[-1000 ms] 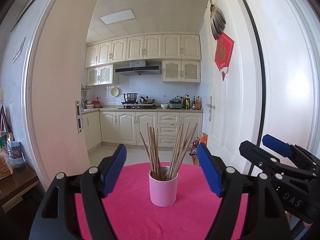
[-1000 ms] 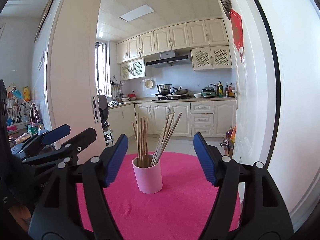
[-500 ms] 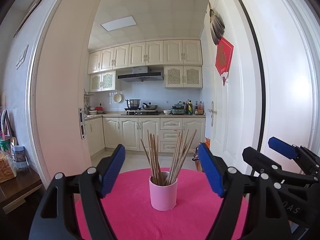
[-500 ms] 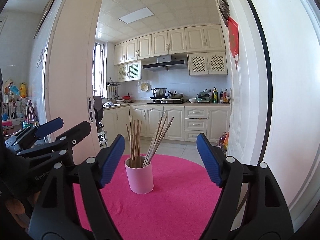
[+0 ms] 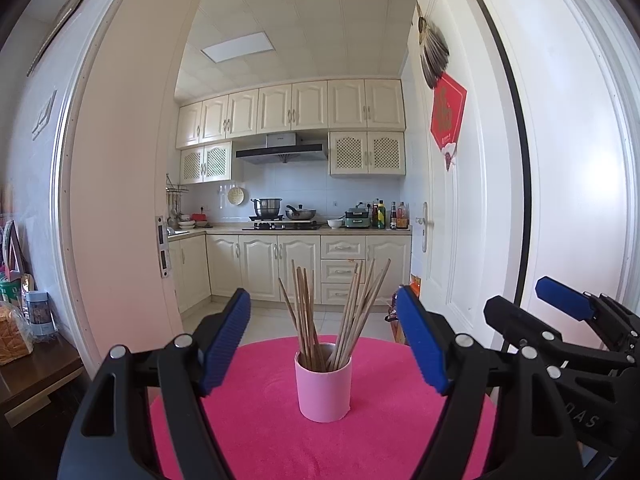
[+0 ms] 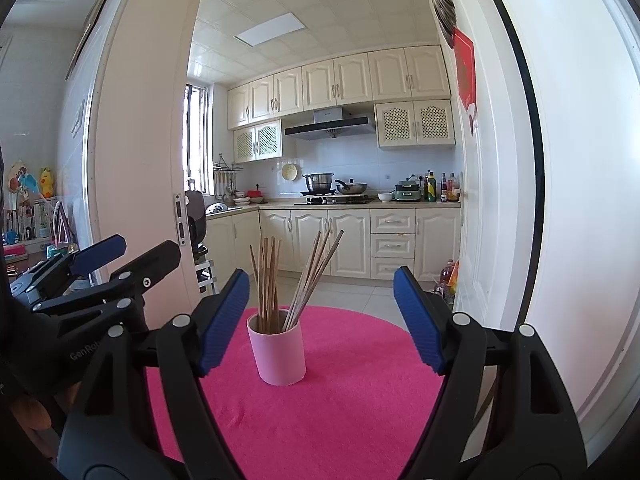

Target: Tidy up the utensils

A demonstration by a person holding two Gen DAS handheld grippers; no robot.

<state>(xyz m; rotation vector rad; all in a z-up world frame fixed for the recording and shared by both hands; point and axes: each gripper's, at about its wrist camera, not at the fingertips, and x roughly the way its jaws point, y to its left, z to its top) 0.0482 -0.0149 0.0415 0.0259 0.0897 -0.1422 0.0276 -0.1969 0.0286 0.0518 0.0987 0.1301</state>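
Both grippers, left gripper (image 5: 323, 344) and right gripper (image 6: 321, 320), stayed spread wide and empty, having drifted slightly back from the pink cup (image 5: 323, 384). Chopsticks (image 5: 336, 312) remained bunched inside it, untouched; sorting likely not yet begun.

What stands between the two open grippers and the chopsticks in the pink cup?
Nothing visible does. The chopsticks stand in the pink cup on the round pink table, and only bare tabletop lies before the left gripper and the right gripper. Both have their jaws wide apart.
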